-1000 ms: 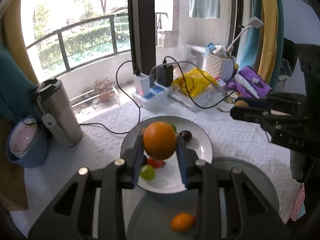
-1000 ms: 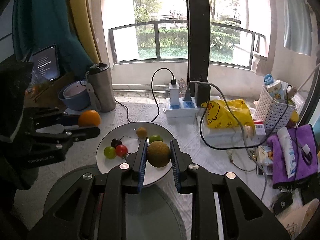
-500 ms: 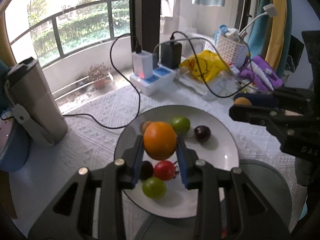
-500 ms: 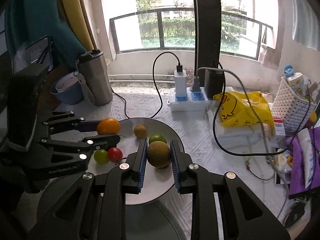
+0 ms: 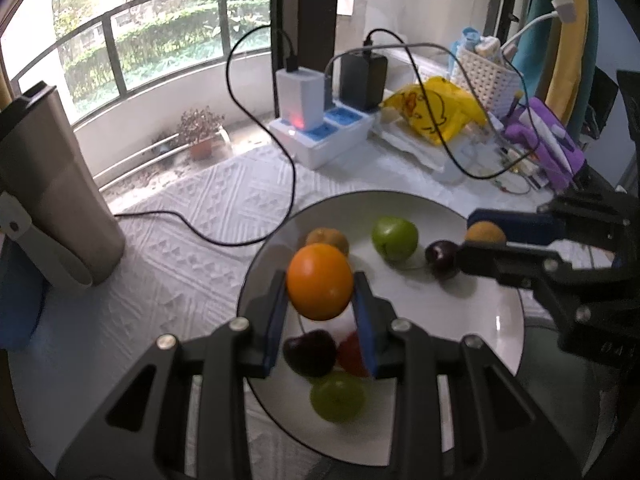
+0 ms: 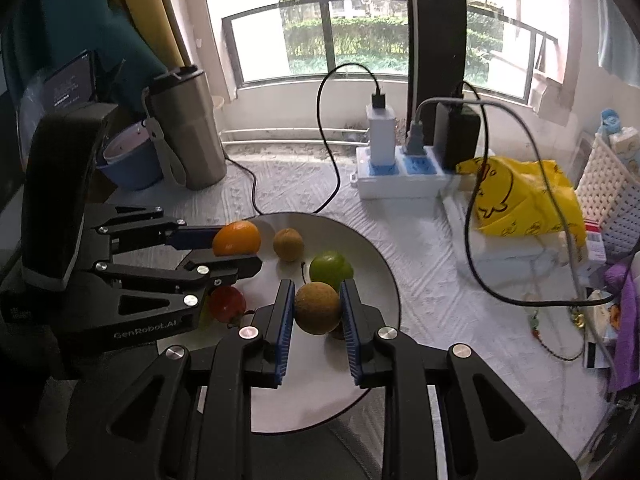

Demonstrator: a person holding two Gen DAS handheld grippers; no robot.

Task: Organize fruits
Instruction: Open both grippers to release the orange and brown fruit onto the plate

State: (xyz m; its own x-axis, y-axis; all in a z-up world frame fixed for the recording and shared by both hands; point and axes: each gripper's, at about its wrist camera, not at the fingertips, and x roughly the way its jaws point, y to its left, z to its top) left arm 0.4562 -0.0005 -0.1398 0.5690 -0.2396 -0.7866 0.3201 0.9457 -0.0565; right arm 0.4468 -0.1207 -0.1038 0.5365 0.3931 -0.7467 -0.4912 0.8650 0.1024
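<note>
Partly hidden behind left tongs [image 5: 320, 294]: red fruit [image 5: 350, 354], dark fruit [image 5: 310, 352].

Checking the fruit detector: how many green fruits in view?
2. One green fruit lies on the far side of the white plate; the other green fruit lies at the plate's near side, below the left gripper. More may be hidden behind the grippers.

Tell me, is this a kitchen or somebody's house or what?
Probably a lived-in room at home, beside a balcony. A white textured tablecloth holds a white round plate of fruit, a white power strip with chargers, and a steel travel tumbler.
</note>
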